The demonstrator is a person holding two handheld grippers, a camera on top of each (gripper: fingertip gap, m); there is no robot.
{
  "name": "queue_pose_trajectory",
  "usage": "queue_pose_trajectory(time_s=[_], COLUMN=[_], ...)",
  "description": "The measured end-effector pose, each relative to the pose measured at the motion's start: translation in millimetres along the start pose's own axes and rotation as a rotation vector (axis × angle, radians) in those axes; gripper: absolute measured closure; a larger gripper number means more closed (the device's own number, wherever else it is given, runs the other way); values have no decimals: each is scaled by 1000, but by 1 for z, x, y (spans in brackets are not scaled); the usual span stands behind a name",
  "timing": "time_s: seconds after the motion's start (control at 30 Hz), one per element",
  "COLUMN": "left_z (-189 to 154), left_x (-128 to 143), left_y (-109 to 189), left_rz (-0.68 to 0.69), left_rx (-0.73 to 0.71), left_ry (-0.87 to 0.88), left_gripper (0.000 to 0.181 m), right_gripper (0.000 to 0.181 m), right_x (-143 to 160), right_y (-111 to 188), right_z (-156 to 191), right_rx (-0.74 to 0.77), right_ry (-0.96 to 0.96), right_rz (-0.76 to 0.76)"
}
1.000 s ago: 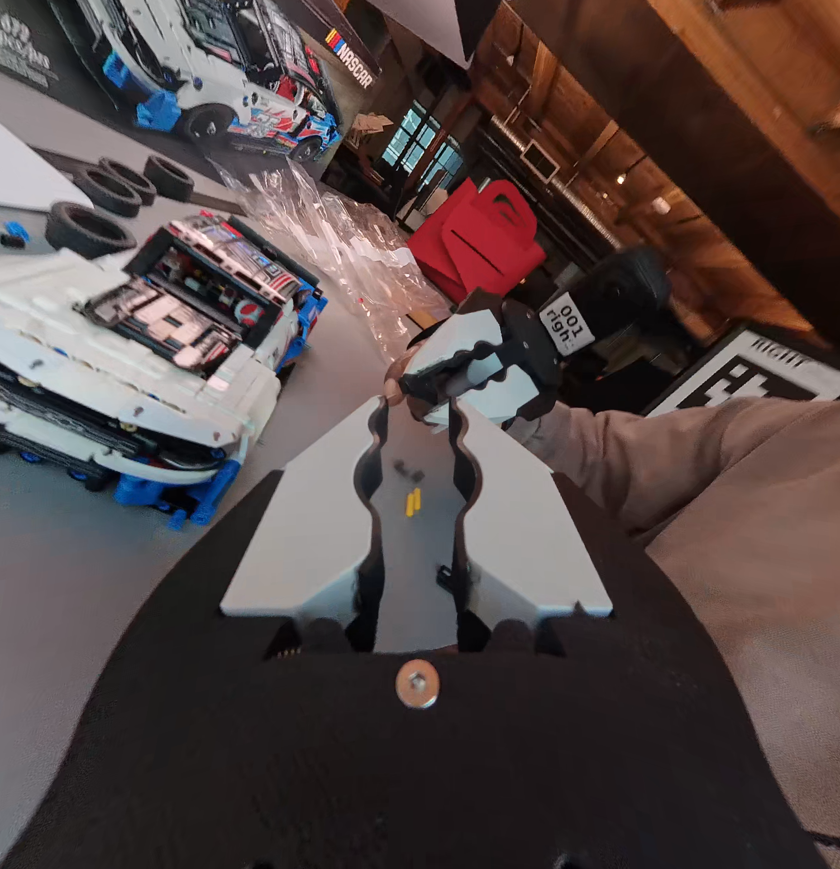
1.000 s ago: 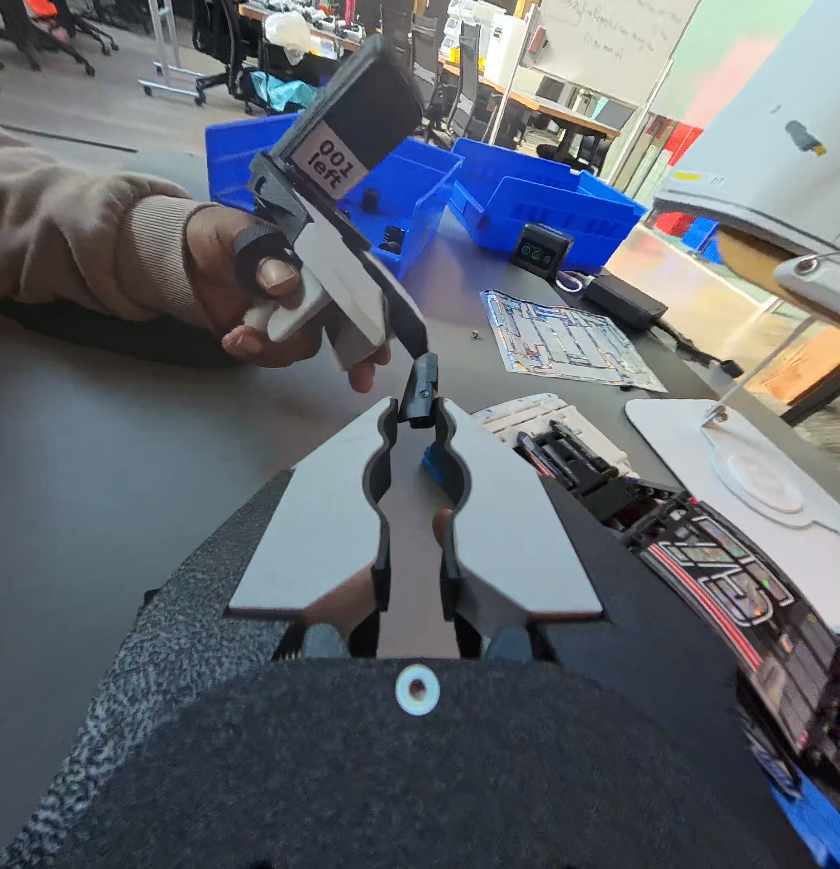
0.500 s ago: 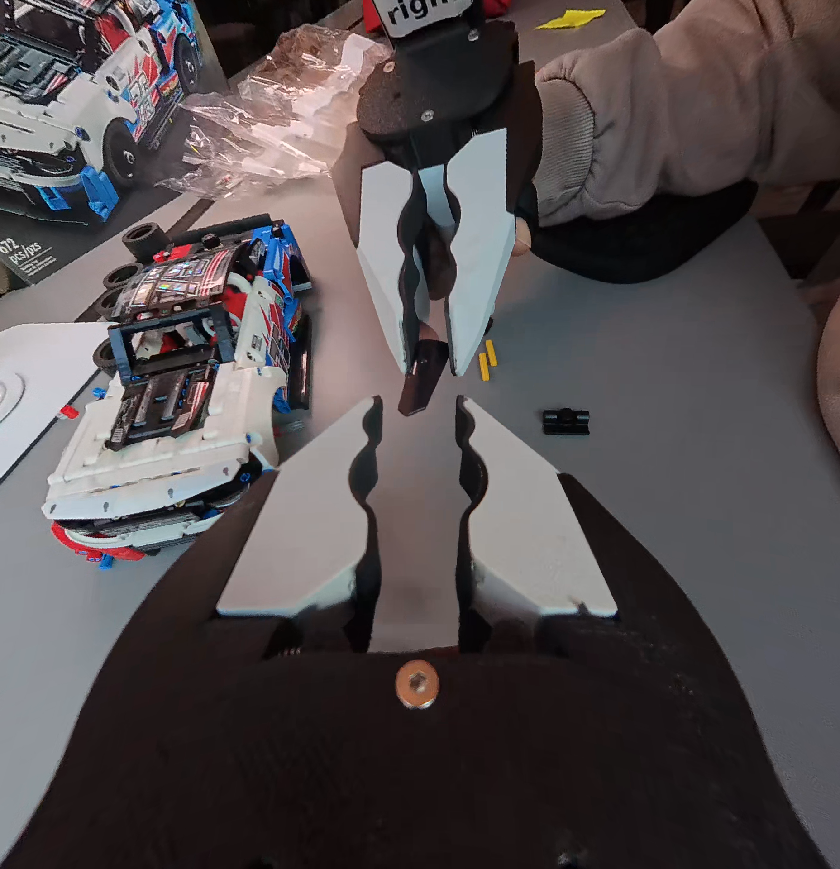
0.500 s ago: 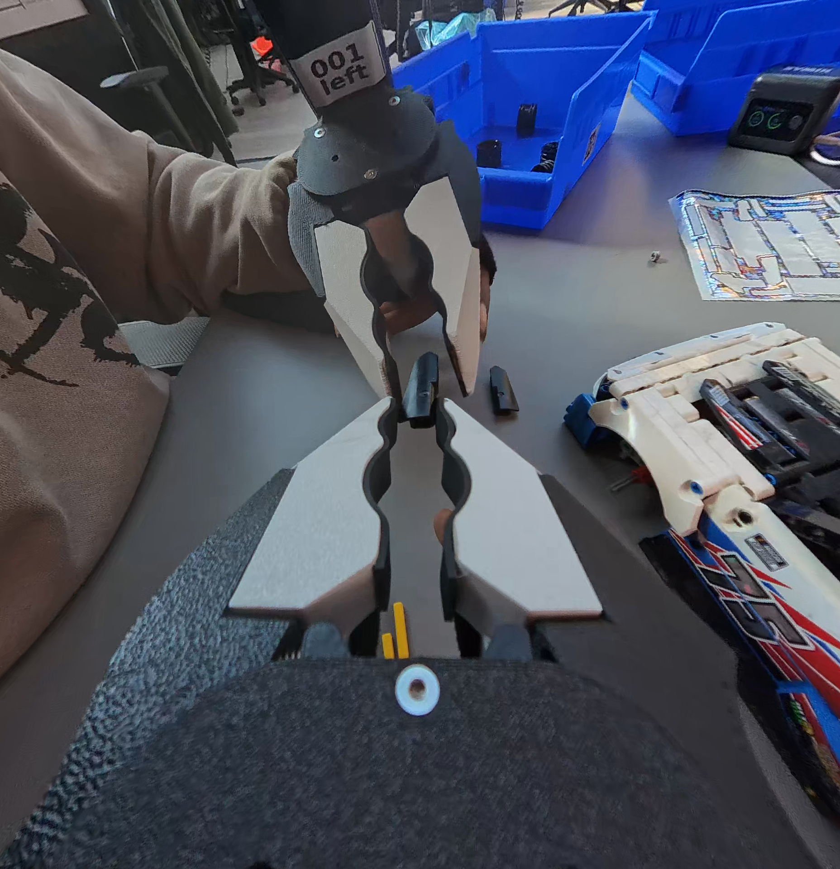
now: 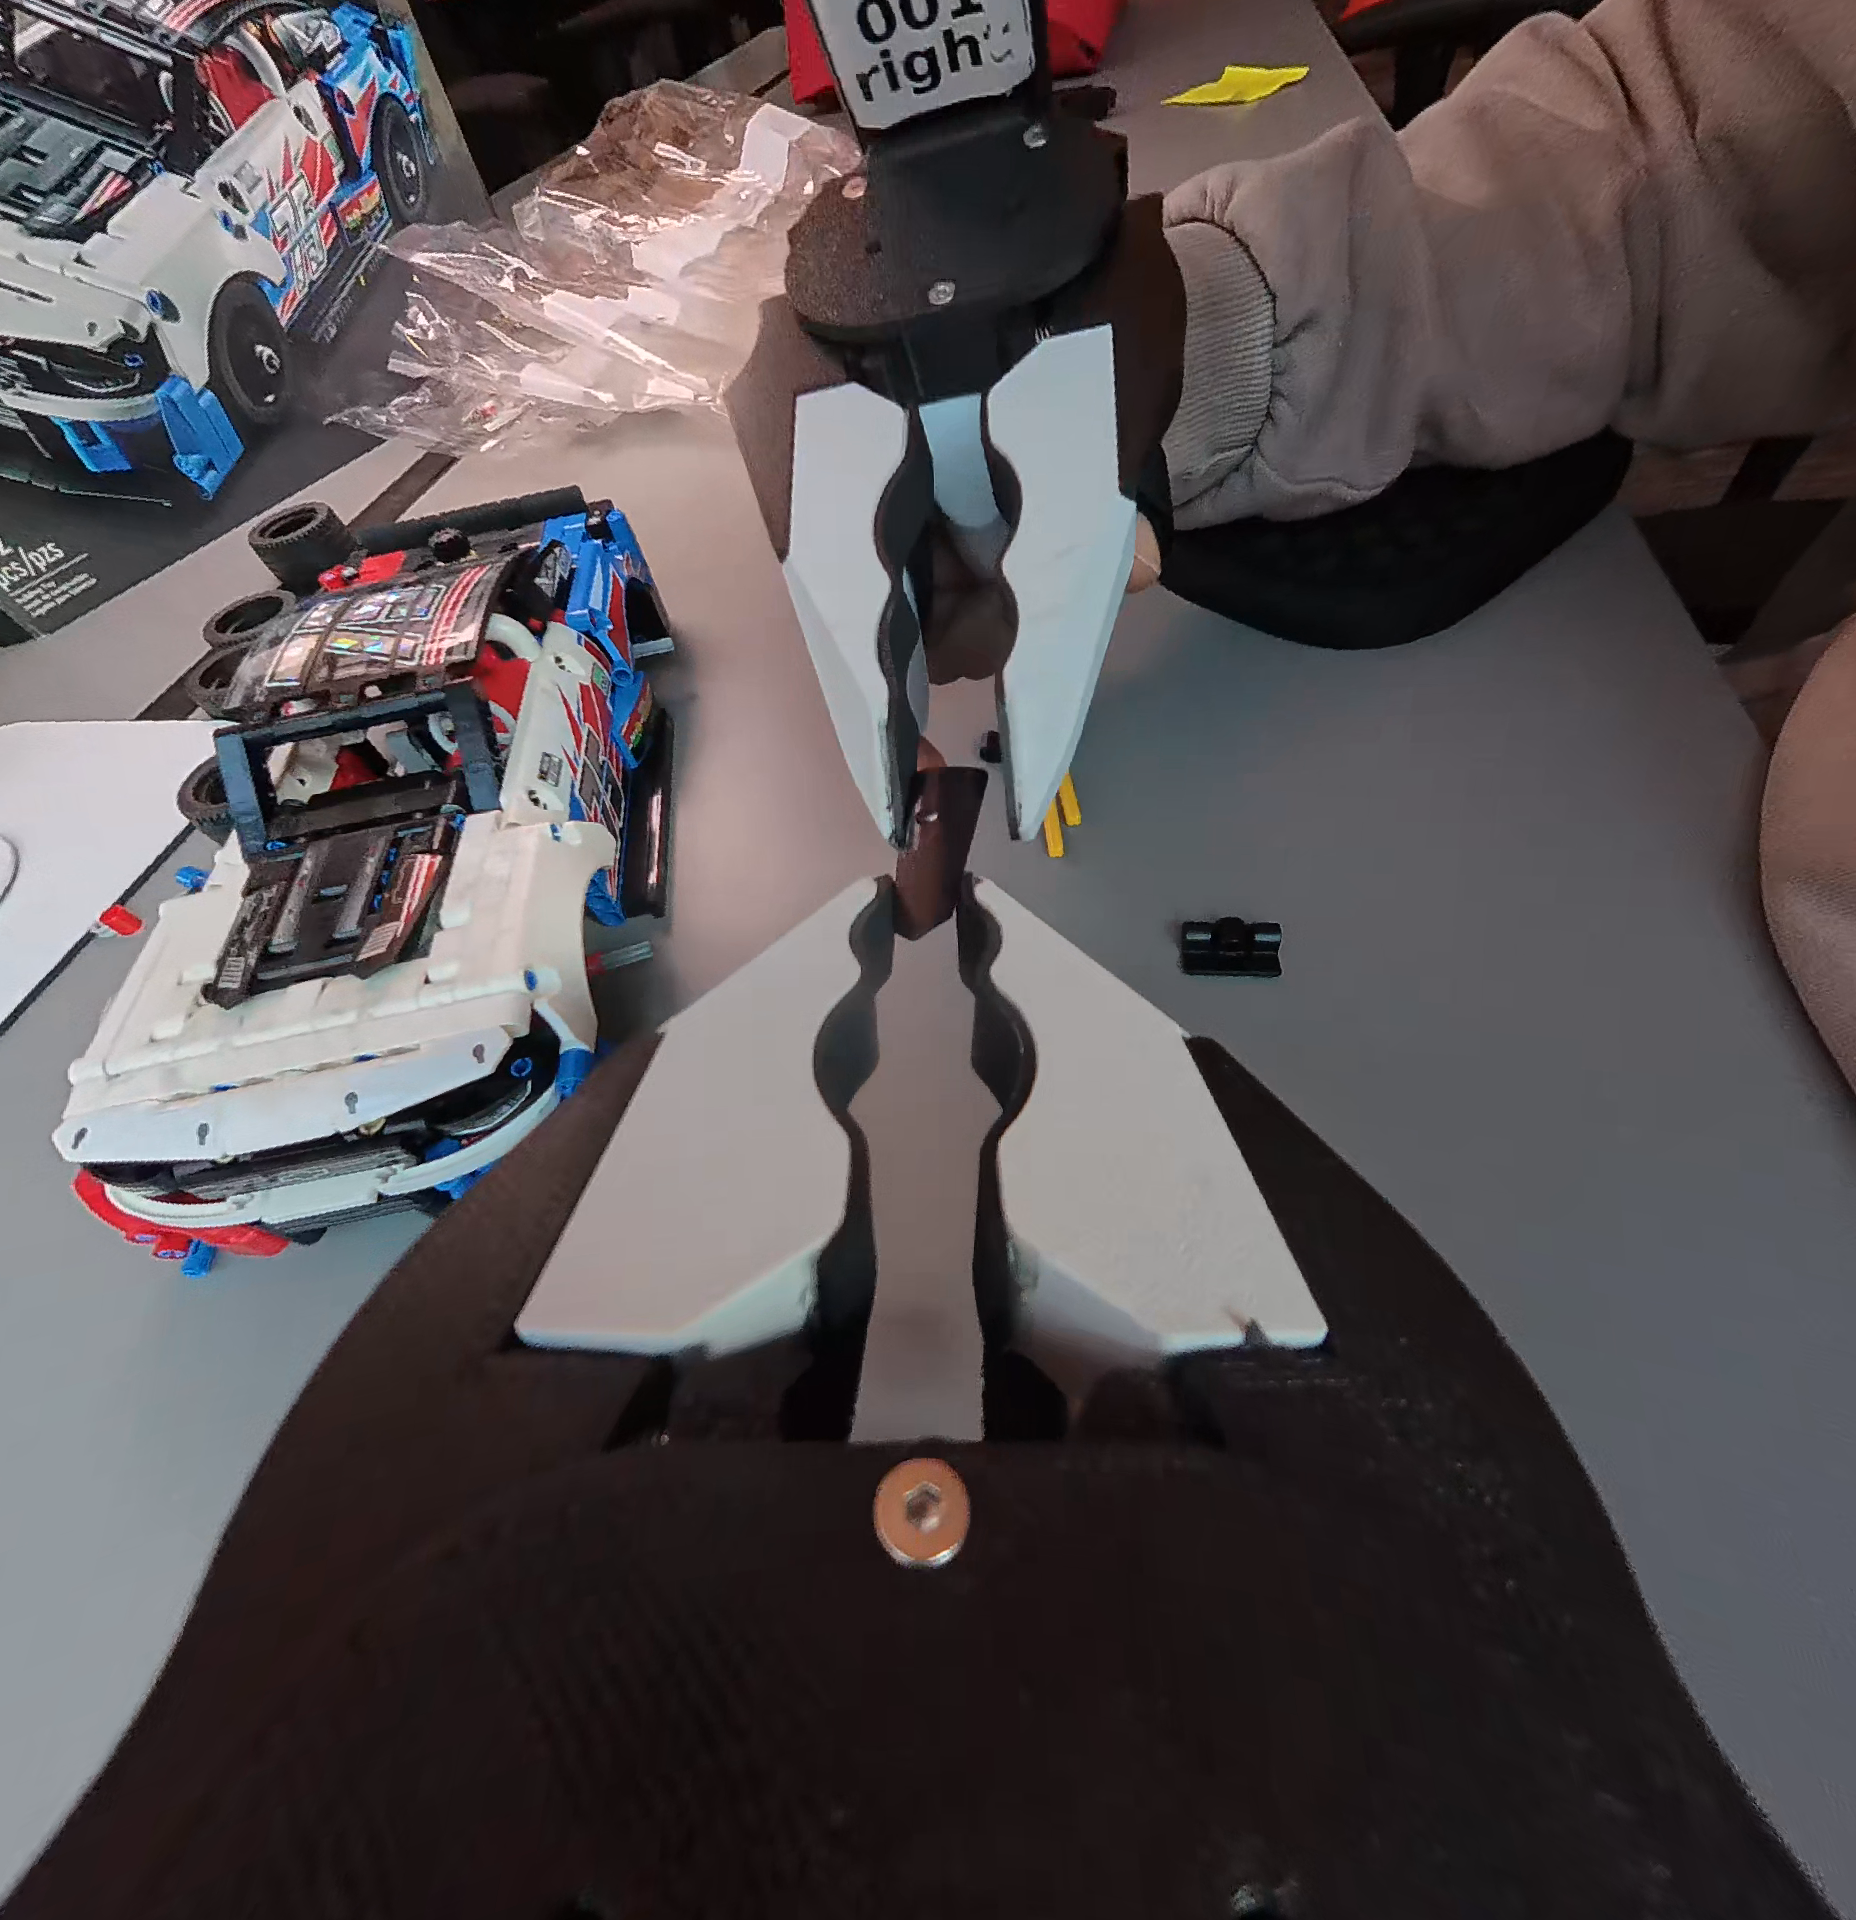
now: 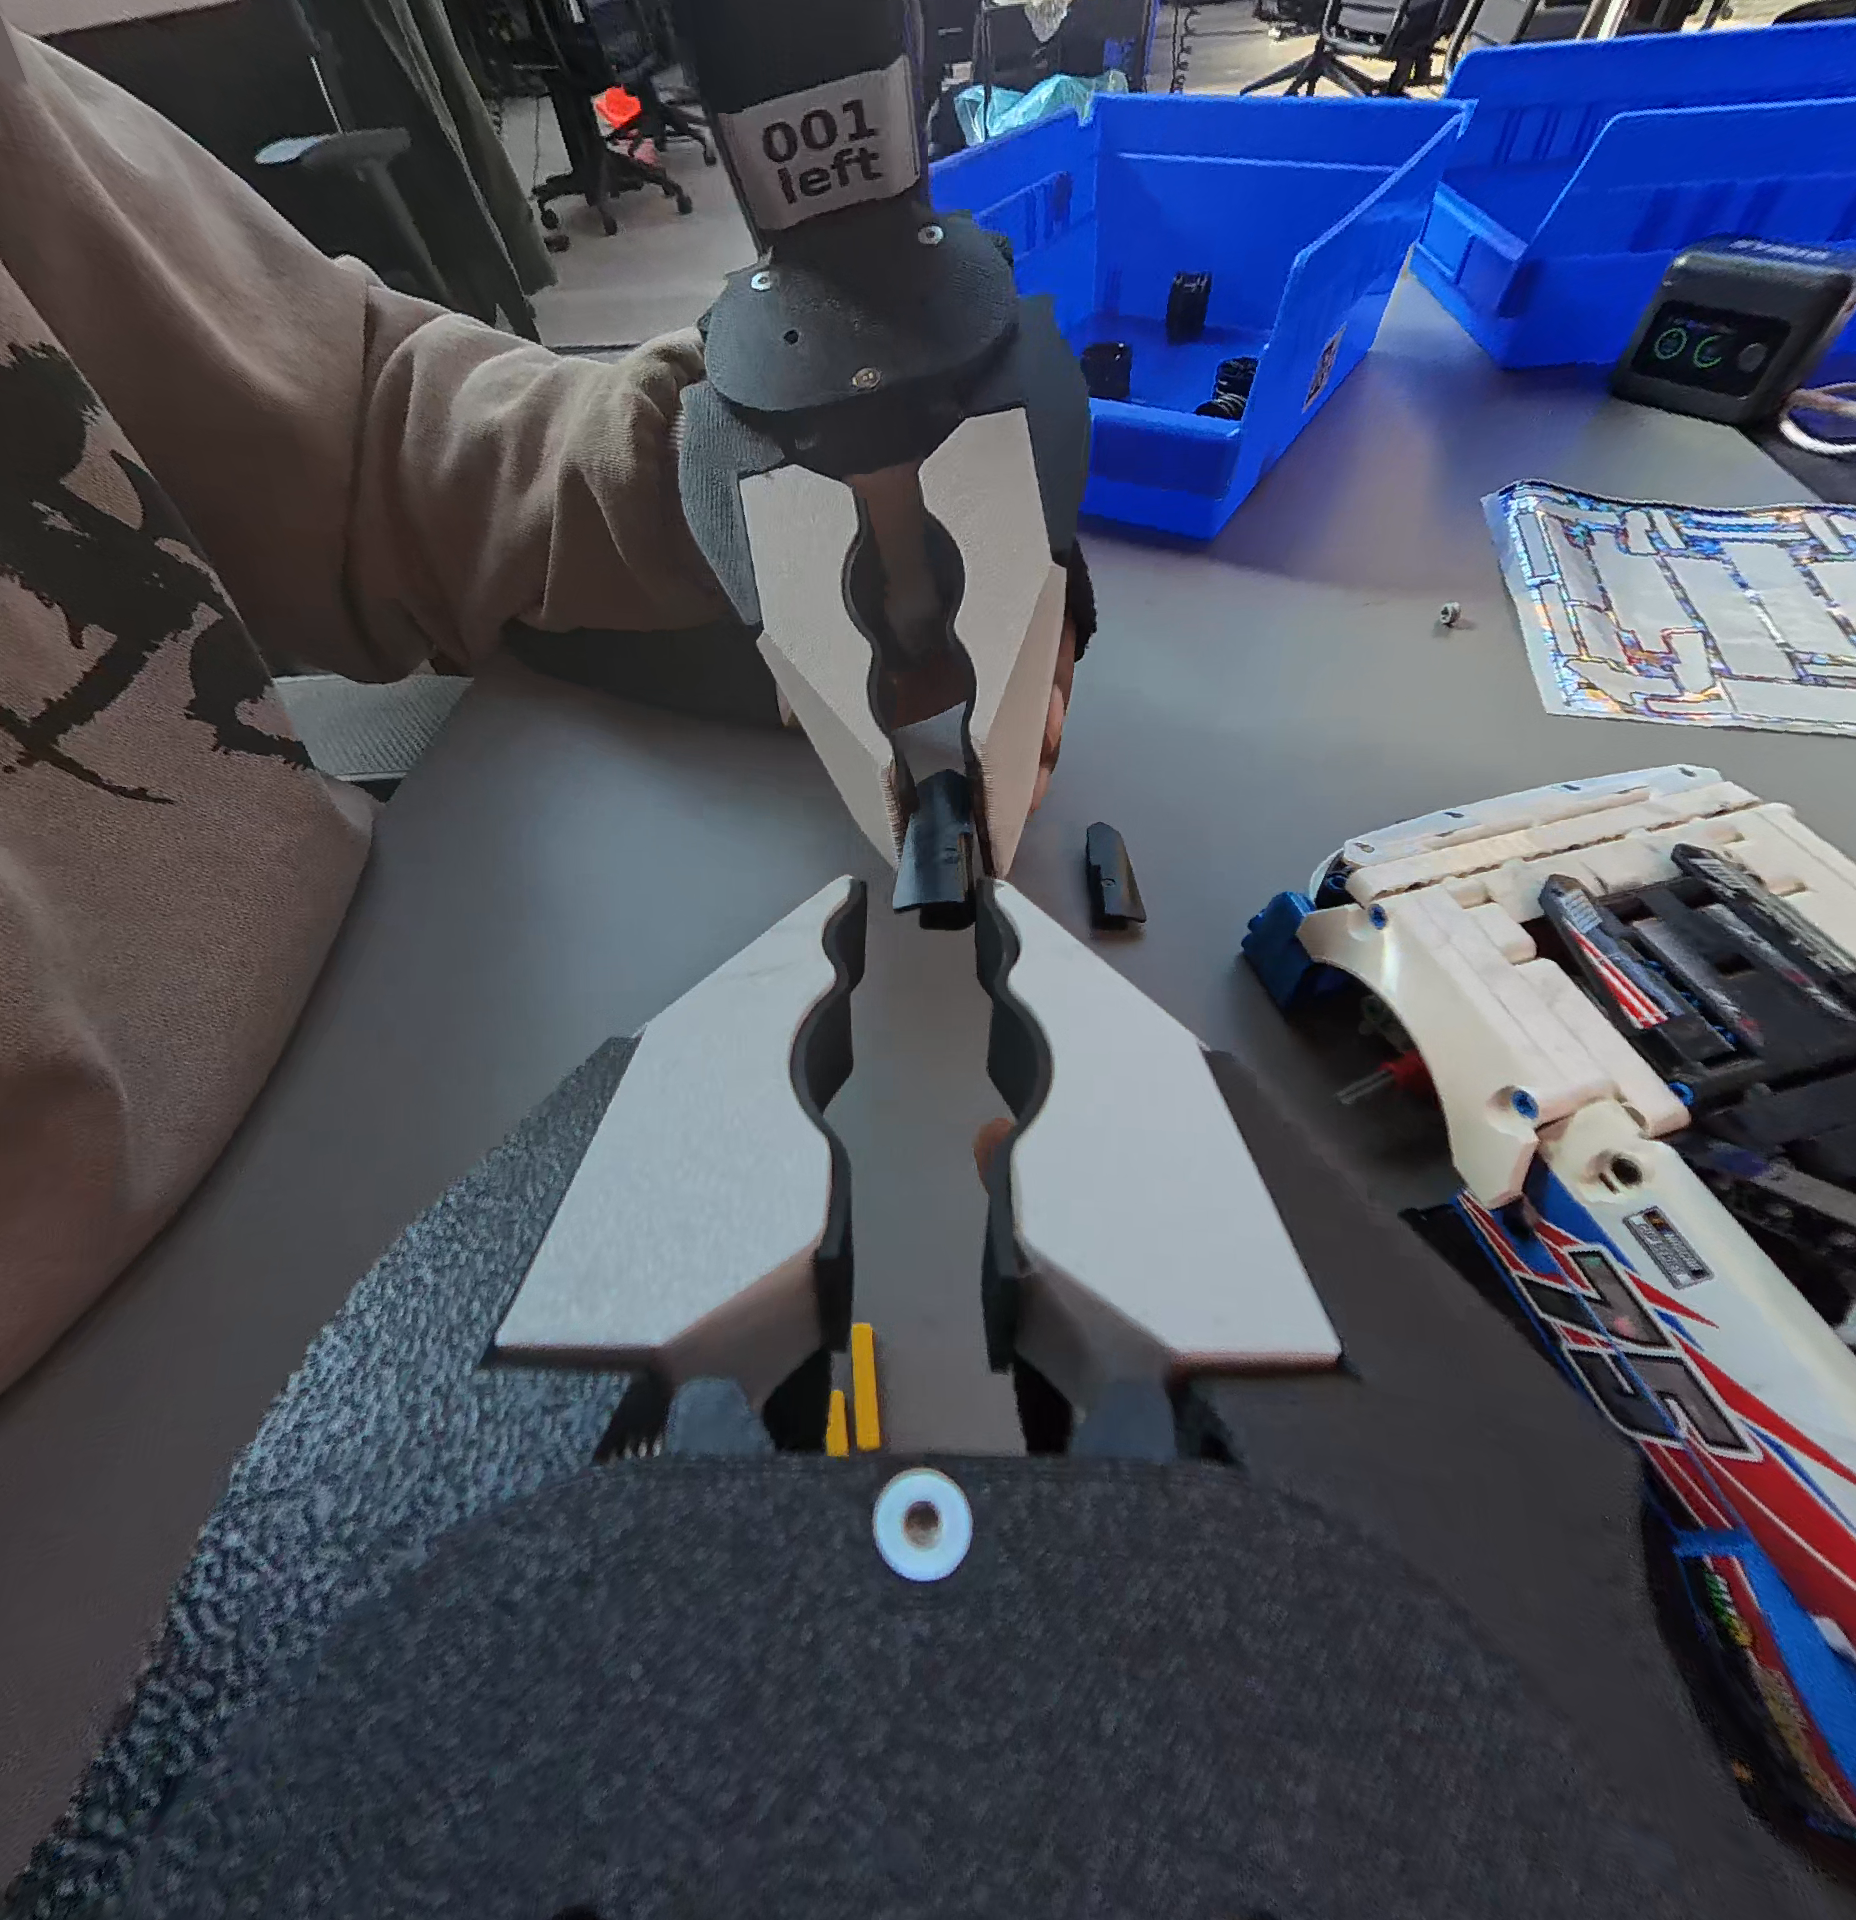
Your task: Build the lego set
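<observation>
Hand-over above the grey worktop (image 5: pixel 1423 1091): the small black plastic Lego piece (image 6: pixel 936 854), previously held only by the right hand-held gripper (image 6: pixel 922 894), now sits in both near-closed grippers; the left hand-held gripper (image 5: pixel 922 896) has closed in, beside the white Lego car (image 5: pixel 384 935).

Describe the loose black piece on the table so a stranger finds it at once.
Find the Lego car on the grey table, then the left claw and right claw meeting tip to tip. Near those tips the loose black piece lies flat; another black piece is held in the claws, and the pins are yellow.
</observation>
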State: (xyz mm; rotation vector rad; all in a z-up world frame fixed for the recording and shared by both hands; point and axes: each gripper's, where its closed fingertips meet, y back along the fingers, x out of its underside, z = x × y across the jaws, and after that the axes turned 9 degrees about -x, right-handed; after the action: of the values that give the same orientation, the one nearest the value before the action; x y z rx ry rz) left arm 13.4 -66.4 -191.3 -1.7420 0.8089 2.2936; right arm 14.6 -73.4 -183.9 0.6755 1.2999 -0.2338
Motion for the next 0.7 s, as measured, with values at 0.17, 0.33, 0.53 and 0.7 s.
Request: queue_pose_trajectory(time_s=[0.17, 0.33, 0.53, 0.7], left_z=[-1, -2, 3, 6], left_x=[-8, -18, -25, -25], left_y=[4, 9, 12, 13], left_rz=[-29, -50, -96, -104], left_rx=[76, 239, 330, 326], left_ry=[167, 533, 760, 770], left_gripper=[173, 173, 174, 174], right_gripper=[164, 174, 172, 168], right_x=[-6, -14, -19, -22], right_y=[3, 6, 9, 10], right_z=[0, -3, -4, -5], right_rx=[10, 8, -9, -9], right_ry=[21, -49, -82, -100], right_rz=[-30, -96, -139, -167])
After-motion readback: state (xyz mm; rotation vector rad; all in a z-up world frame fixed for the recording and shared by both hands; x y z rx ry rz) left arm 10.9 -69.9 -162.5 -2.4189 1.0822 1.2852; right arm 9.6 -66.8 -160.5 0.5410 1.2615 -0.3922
